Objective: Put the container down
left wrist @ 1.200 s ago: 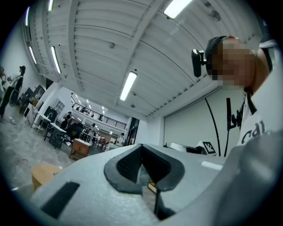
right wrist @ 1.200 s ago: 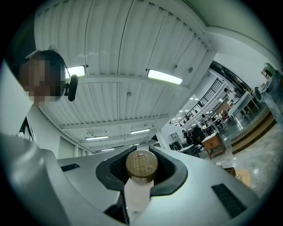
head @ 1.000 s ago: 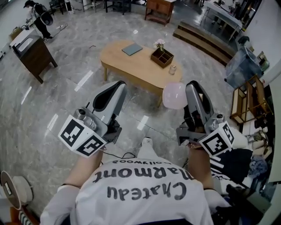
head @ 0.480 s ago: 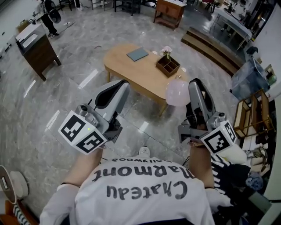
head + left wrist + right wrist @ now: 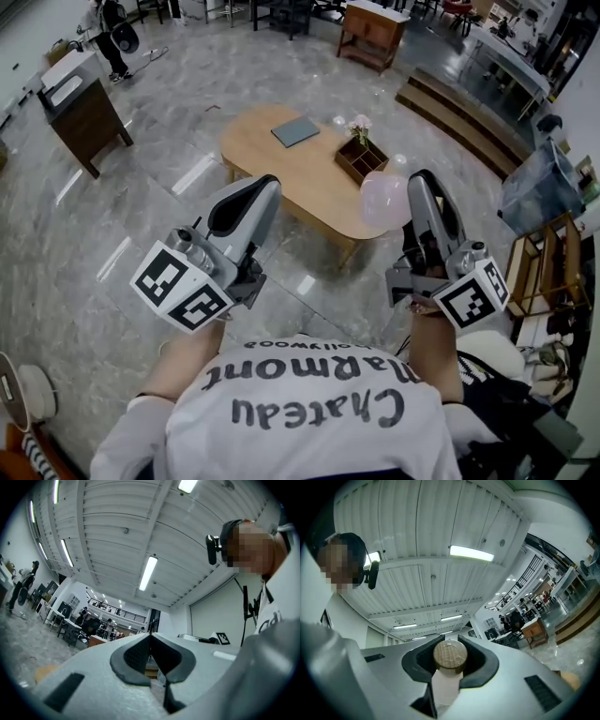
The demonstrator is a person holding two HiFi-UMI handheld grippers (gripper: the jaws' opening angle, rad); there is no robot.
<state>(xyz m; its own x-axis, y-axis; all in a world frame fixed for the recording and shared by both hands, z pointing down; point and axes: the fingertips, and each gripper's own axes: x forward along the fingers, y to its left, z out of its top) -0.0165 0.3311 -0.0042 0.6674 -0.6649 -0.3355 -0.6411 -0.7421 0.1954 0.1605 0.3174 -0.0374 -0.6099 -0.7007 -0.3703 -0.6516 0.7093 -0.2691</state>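
Note:
My right gripper (image 5: 419, 184) is shut on a pale pink translucent container (image 5: 384, 201) and holds it in the air over the near edge of a low wooden table (image 5: 281, 173). In the right gripper view the container's body (image 5: 446, 688) stands between the pads, its round cork lid (image 5: 450, 655) on top, and the right gripper (image 5: 449, 667) points up at the ceiling. My left gripper (image 5: 261, 186) is shut with nothing in it, level with the right one. In its own view the left gripper (image 5: 151, 660) shows its dark pads closed together.
On the table lie a grey book (image 5: 295, 131) and a wooden box with flowers (image 5: 361, 157). A dark cabinet (image 5: 86, 111) stands at the left, steps (image 5: 459, 108) at the back right, a wooden shelf (image 5: 539, 272) at the right. The floor is polished marble.
Both grippers have come forward towards the table, which now lies nearer. The pink container has gone from over the floor to over the table's near edge. Neither grip has changed.

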